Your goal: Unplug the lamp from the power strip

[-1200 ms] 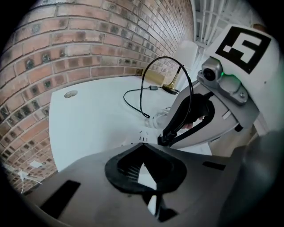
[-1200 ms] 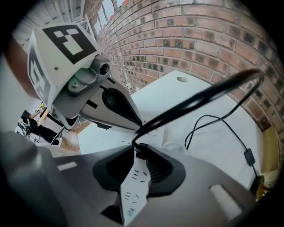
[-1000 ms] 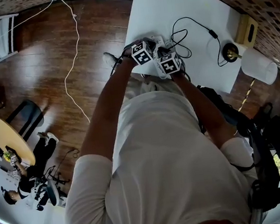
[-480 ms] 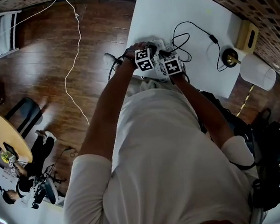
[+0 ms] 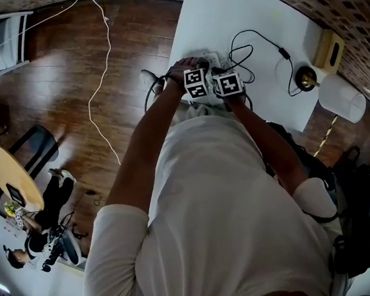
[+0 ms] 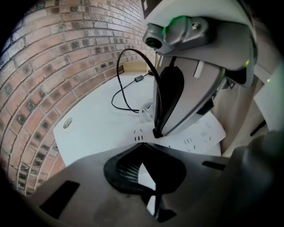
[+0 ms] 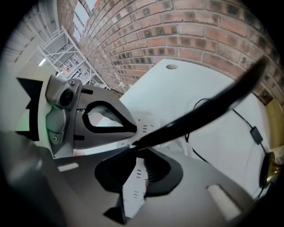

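A white power strip (image 5: 209,58) lies near the front edge of the white table (image 5: 235,5). The lamp, with its white shade (image 5: 342,97) and brass base (image 5: 306,77), stands at the table's right end. Its black cord (image 5: 258,33) loops back to the strip. Both grippers point steeply down at the strip, side by side. My left gripper (image 6: 141,145) is shut, its tips down at the strip (image 6: 195,137). My right gripper (image 7: 132,145) has just been closing. Its tips meet on the cord (image 7: 199,104) where the cord reaches the strip (image 7: 146,126). The plug itself is hidden.
A brick wall (image 6: 53,66) runs behind the table. A wooden box (image 5: 327,47) stands beside the lamp. A white cable (image 5: 98,87) trails over the wooden floor at left. A black bag (image 5: 356,197) lies on the floor at right.
Both marker cubes have rolled and now sit closer together over the strip. Neither hand has left its place.
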`<state>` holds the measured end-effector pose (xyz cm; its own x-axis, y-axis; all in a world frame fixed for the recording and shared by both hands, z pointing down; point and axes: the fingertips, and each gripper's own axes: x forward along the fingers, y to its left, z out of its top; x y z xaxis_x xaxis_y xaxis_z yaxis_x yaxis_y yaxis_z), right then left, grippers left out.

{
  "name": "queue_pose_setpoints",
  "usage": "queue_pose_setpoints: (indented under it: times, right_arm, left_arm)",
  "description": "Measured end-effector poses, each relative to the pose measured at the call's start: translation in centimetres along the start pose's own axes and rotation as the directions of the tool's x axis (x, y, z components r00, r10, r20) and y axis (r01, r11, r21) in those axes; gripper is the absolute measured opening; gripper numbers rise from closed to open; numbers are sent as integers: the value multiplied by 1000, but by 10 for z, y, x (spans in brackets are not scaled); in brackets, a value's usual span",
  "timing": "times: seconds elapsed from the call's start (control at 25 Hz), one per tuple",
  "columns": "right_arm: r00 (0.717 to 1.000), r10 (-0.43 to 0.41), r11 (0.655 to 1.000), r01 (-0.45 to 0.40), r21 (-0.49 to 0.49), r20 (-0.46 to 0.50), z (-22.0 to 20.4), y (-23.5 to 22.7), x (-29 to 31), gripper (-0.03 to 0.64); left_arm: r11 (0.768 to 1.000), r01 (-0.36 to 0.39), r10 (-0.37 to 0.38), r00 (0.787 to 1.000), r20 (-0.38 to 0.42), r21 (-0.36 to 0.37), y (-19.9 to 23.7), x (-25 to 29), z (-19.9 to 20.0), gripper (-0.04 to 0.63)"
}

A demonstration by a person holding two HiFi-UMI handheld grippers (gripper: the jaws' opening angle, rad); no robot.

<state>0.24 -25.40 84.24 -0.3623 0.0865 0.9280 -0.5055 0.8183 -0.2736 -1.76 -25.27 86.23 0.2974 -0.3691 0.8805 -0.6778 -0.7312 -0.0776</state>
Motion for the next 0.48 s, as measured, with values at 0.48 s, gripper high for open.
queue_pose_setpoints:
  times: [0.48]
  right_arm:
    - [1000, -8, 997, 7, -72, -11, -2, 1, -2, 49]
  left_arm:
    - [1000, -22, 23, 998, -58, 16, 0, 2, 2, -11]
